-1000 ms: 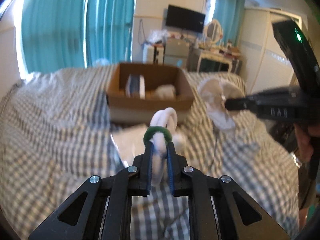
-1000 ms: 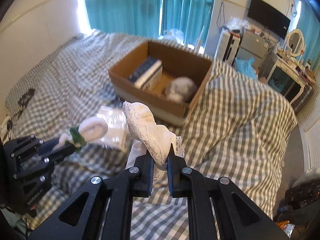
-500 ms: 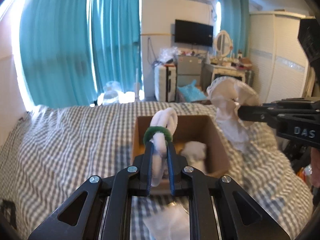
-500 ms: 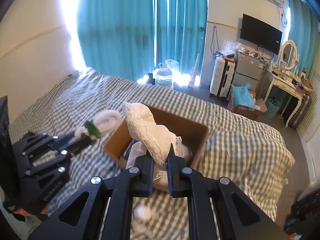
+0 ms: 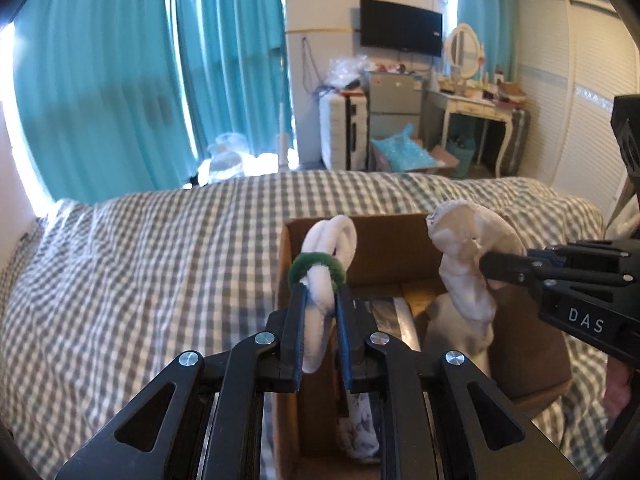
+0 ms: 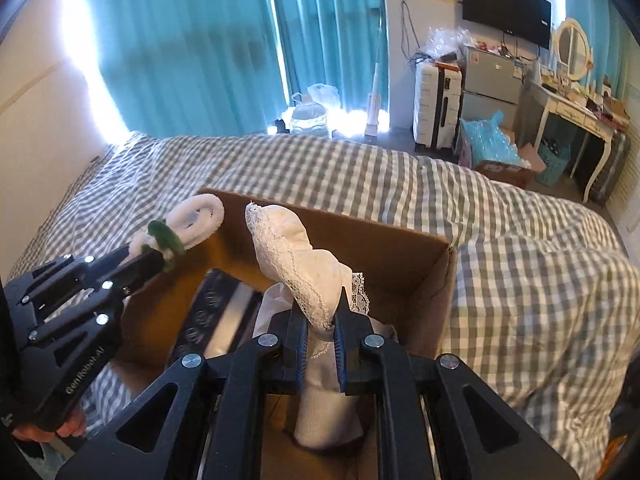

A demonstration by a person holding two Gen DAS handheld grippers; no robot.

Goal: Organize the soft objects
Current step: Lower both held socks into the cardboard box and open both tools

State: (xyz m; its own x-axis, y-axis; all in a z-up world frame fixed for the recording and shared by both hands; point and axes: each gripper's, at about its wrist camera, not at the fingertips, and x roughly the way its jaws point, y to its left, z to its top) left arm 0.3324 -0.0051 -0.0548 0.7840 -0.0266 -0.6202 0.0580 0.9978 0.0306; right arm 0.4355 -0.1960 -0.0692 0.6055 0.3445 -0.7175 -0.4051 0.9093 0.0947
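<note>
My left gripper (image 5: 320,294) is shut on a rolled white cloth with a green band (image 5: 326,264) and holds it over the near left part of an open cardboard box (image 5: 384,236) on the bed. It also shows in the right wrist view (image 6: 188,224). My right gripper (image 6: 322,304) is shut on a white lace-trimmed cloth (image 6: 296,256) and holds it above the box (image 6: 400,248). That cloth shows in the left wrist view (image 5: 468,256), with the right gripper (image 5: 486,266) beside it.
The box holds a dark patterned packet (image 6: 220,312) and a pale soft item (image 5: 452,328). The bed has a grey checked cover (image 5: 140,260). Teal curtains (image 5: 120,80), a suitcase (image 6: 438,104) and a dressing table (image 6: 576,120) stand beyond the bed.
Both grippers have moved forward with their cloths and now hang over the box. The box looks much nearer and lower in both views. Both grips are unchanged.
</note>
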